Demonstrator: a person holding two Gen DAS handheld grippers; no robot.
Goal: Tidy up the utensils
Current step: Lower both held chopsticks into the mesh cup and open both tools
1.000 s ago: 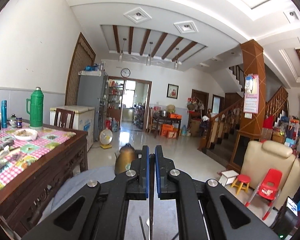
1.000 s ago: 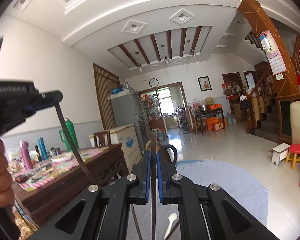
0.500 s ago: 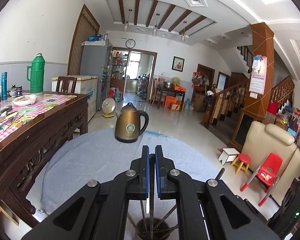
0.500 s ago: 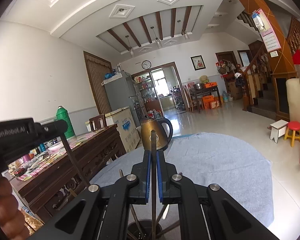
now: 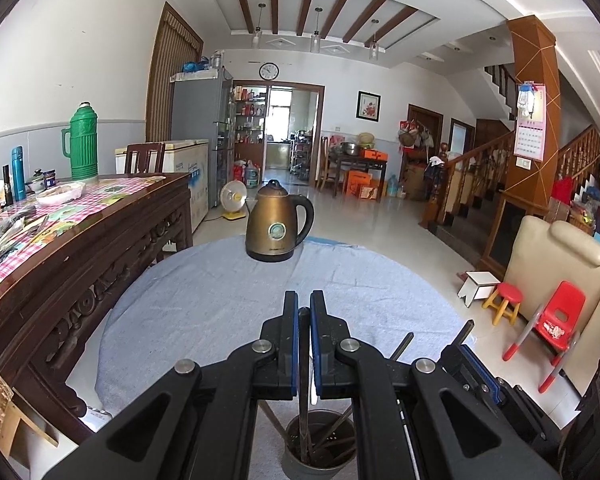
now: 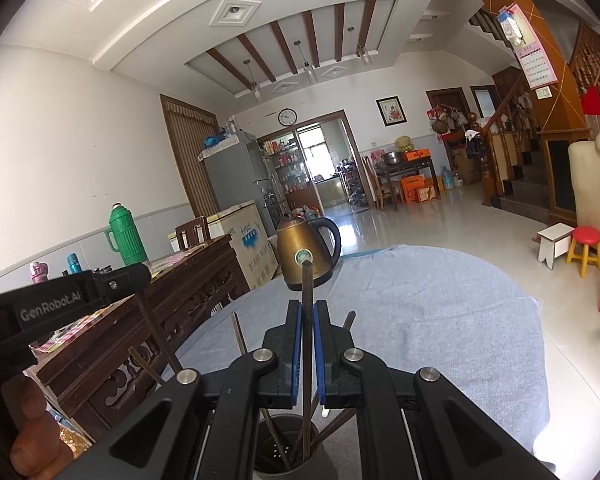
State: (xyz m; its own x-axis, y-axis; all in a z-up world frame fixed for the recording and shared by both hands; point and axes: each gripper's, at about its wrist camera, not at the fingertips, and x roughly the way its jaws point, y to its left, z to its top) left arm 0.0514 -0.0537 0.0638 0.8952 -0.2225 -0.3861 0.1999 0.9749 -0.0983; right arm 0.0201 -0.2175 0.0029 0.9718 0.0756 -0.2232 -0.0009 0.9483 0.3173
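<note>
sunlit living room is stretching behind a round table (image 5: pixel 204 312) draped in blue cloth, a bronze kettle (image 5: pixel 278 227) sitting at its twelve o'clock edge. at six o'clock a metal holder (image 5: pixel 320 450) is standing with several chopsticks already leaning inside. the left gripper (image 5: pixel 304 312) is pinching one chopstick (image 5: pixel 302 380) over the cup; the right gripper (image 6: pixel 307 312) is clamping another chopstick (image 6: pixel 306 292), its tip reaching in. both seem about to be dropped; none are showing loose on the cloth.

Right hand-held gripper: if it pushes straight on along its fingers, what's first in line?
Probably the bronze kettle at the far side of the blue-clothed round table. The right hand-held gripper points over bare cloth until then; depth is hard to judge.
</note>
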